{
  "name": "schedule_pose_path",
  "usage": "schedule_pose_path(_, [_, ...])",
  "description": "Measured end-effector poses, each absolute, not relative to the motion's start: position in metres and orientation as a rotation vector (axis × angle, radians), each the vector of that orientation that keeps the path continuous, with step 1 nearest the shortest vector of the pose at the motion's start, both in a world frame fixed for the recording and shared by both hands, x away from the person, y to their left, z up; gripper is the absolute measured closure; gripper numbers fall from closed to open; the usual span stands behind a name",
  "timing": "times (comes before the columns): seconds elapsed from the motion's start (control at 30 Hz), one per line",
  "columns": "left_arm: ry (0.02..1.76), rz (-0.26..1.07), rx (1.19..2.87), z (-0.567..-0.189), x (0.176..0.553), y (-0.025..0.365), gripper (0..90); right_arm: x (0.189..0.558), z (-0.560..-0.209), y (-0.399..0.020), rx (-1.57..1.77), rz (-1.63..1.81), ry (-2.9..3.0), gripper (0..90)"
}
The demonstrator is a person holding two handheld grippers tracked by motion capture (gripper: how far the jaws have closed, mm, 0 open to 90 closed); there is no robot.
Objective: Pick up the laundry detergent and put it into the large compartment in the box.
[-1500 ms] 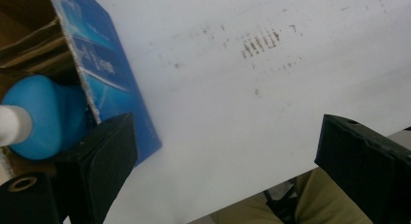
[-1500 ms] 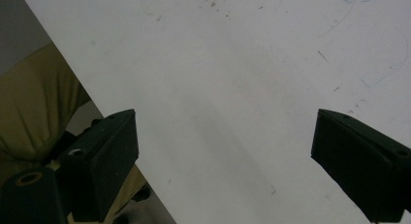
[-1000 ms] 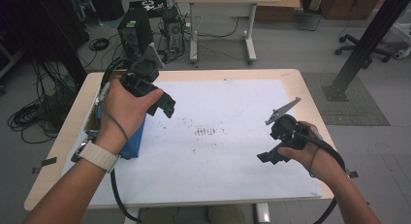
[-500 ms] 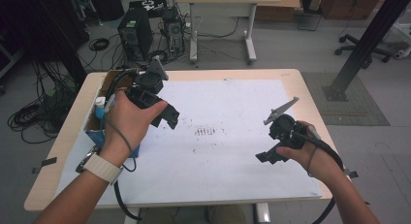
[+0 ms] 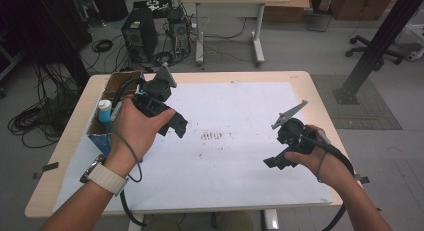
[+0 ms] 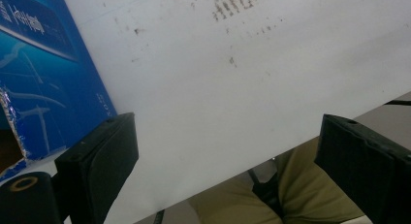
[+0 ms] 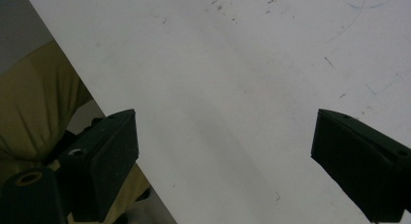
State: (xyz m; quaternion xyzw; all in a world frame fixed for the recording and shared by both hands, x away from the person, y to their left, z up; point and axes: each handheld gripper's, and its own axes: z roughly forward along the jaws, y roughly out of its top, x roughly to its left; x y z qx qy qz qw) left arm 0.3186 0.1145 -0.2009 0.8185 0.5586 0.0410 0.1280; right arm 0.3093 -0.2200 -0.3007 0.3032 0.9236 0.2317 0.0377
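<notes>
My left gripper [image 5: 177, 127] is held up over the left half of the white sheet [image 5: 235, 111], just right of an open cardboard box with blue sides [image 5: 116, 83]. In the left gripper view its jaws stand wide apart, the left gripper [image 6: 228, 136] open with nothing between them, above the sheet [image 6: 203, 78] and beside the blue box wall [image 6: 43, 64]. My right gripper [image 5: 274, 162] hovers low over the sheet near the front right. In the right gripper view the right gripper [image 7: 225, 132] is open and empty above bare sheet [image 7: 232, 64].
A bottle with a white cap [image 5: 105, 110] stands in the box. Dark smudges [image 5: 212, 136] mark the sheet's middle. The table's front edge [image 5: 200, 208] is close; khaki trousers [image 6: 291, 195] show past it. Computer towers, cables and another desk lie beyond the table.
My left gripper has swung right and slightly forward, away from the box and out over the sheet. The right gripper has hardly moved.
</notes>
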Motion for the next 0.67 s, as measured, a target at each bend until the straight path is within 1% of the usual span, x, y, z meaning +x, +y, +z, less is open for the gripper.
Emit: schedule_pose_path(0.67, [1.620, 0.094, 2.362, -0.2034, 0.3193, 0.1183, 8.4, 0.3105, -0.3016, -0.2175, 0.921, 0.708, 2.841, 9.9])
